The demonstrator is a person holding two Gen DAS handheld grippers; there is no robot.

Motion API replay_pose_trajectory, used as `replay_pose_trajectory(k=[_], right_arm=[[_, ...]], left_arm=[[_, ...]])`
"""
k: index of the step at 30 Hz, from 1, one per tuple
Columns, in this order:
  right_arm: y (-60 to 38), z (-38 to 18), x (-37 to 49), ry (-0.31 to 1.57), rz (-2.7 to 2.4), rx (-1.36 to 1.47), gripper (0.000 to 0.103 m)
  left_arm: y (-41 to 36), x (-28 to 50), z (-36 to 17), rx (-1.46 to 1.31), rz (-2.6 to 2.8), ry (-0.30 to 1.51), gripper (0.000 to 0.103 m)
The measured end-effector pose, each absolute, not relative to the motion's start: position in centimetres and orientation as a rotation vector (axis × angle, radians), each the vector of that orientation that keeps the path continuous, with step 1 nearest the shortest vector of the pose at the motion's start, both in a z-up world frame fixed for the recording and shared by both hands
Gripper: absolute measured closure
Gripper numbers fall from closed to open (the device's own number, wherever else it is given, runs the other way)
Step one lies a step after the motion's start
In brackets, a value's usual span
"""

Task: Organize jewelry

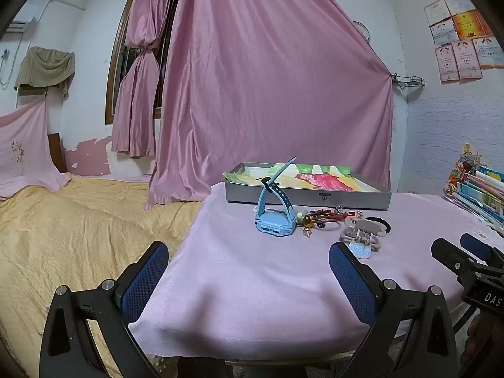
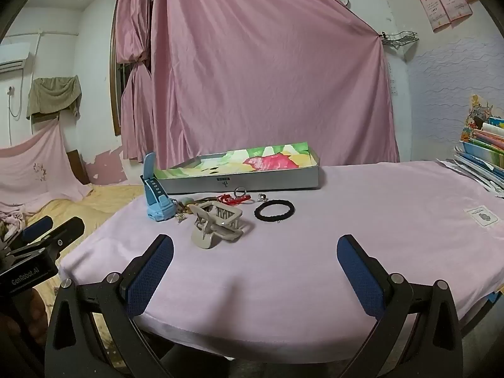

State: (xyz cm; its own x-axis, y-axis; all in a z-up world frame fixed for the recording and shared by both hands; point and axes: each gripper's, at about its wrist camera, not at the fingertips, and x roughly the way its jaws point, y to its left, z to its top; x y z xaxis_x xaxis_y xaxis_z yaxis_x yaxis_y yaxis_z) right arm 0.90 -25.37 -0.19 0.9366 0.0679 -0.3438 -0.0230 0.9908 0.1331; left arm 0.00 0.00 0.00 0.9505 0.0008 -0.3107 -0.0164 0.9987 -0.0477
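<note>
A blue watch (image 1: 274, 217) (image 2: 157, 201) stands on the pink cloth, strap arched up. Beside it lie a red cord bracelet with beads (image 1: 324, 217) (image 2: 234, 200), a beige claw hair clip (image 1: 362, 234) (image 2: 217, 225) and a black hair tie (image 1: 382, 222) (image 2: 274, 210). A shallow grey box (image 1: 307, 197) (image 2: 245, 181) lined with colourful paper sits behind them. My left gripper (image 1: 249, 271) is open over the near edge of the table, short of the watch. My right gripper (image 2: 255, 264) is open too, just short of the clip. Both hold nothing.
A bed with a yellow cover (image 1: 78, 220) lies left of the table. A stack of books and papers (image 1: 478, 189) (image 2: 482, 157) fills the right edge. Pink curtains (image 1: 267, 78) hang behind. A small white label (image 2: 482, 215) lies on the cloth at the right.
</note>
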Motion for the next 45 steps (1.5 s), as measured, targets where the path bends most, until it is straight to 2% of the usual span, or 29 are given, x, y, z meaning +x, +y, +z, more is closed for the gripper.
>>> replay_pose_trajectory(k=[45], right_arm=[[-25.28,-0.44,0.94,0.361,0.046,0.135,0.001]], left_arm=[[-0.11,-0.03,0.16,-0.047,-0.002,0.319,0.001]])
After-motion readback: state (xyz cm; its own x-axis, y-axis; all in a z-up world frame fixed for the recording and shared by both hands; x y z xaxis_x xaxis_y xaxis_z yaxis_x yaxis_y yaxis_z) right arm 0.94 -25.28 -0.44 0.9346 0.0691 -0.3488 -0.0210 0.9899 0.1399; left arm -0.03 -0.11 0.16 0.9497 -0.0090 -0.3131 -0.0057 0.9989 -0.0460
